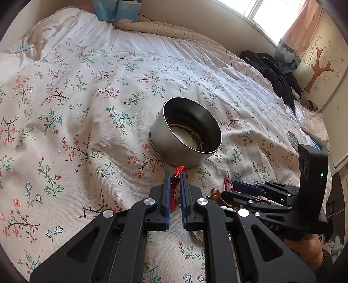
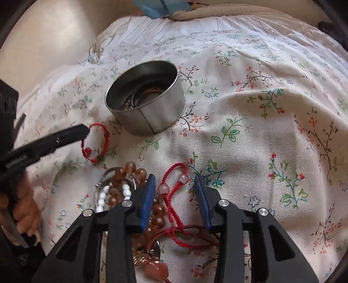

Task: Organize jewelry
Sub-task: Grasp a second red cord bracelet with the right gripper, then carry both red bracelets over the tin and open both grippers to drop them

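Left gripper point(image 1: 175, 174), right gripper point(image 2: 175, 180): black linkage arms, blue ribbed finger pads point(image 2: 148, 200), silver round pivot screws; black camera housing, green indicator light, faint lettering on body.

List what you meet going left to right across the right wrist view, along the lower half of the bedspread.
Left hand-held gripper pinching a red cord bracelet → heap of amber and white beads → red bracelet with pale beads lying between the right hand-held gripper's fingers.

- Daylight pours from a window point(image 1: 269, 10) at the upper right of the left wrist view, blown out white.
- The bedspread point(image 1: 87, 98) is evenly bright, with soft shadows in its folds.
- Fisheye bending and dark vignetting mark every corner.
- The right wrist view is hazier, blurred toward its left edge.
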A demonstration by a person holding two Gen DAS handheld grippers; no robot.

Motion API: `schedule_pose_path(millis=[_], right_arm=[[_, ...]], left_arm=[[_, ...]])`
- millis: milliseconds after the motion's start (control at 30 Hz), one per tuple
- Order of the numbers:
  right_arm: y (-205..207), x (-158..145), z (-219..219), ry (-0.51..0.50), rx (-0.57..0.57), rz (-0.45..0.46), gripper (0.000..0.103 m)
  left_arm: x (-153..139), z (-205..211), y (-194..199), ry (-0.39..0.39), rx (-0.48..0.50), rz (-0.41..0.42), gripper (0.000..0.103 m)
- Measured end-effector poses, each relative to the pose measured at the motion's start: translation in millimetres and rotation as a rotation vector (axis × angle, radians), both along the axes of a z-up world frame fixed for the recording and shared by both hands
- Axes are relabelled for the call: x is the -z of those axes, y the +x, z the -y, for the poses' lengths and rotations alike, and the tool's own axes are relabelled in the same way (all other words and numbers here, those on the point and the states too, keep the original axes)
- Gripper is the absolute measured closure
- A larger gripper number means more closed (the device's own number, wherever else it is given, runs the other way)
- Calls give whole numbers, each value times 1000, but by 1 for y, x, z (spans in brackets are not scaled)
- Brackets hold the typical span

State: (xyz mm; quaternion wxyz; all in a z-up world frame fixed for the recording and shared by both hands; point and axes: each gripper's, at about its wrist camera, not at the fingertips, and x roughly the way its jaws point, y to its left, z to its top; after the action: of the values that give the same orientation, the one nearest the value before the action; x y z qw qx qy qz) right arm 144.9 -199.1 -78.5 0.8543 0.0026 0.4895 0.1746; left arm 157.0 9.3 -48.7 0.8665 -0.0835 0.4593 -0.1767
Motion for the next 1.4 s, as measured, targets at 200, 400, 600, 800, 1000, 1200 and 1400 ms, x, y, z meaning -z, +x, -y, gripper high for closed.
schedule_pose_path(millis=[200,400,600,800,1000,1200,1400], right_arm=[[-6,1,6,22,-5,1,84],[-12,-10,16,98,22,45,91],[-26,-35,60,500,64,106,91],[-30,-52,70,703,66,148,91],[-27,-78,64,697,107,200,91],[-12,-103,44,667,193,256,91],[2,-113,24,624,212,349,91]], left_arm=[[0,1,0,0,0,0,95],[-2,0,-1,-5,-2,8,95],[-10,-1,-6,-24,0,38,95],[-24,5,-11,-35,10,75,95],[-35,19,-11,3,9,106,95],[-54,36,-10,36,-18,157,95],[-72,50,1,39,-77,202,95]])
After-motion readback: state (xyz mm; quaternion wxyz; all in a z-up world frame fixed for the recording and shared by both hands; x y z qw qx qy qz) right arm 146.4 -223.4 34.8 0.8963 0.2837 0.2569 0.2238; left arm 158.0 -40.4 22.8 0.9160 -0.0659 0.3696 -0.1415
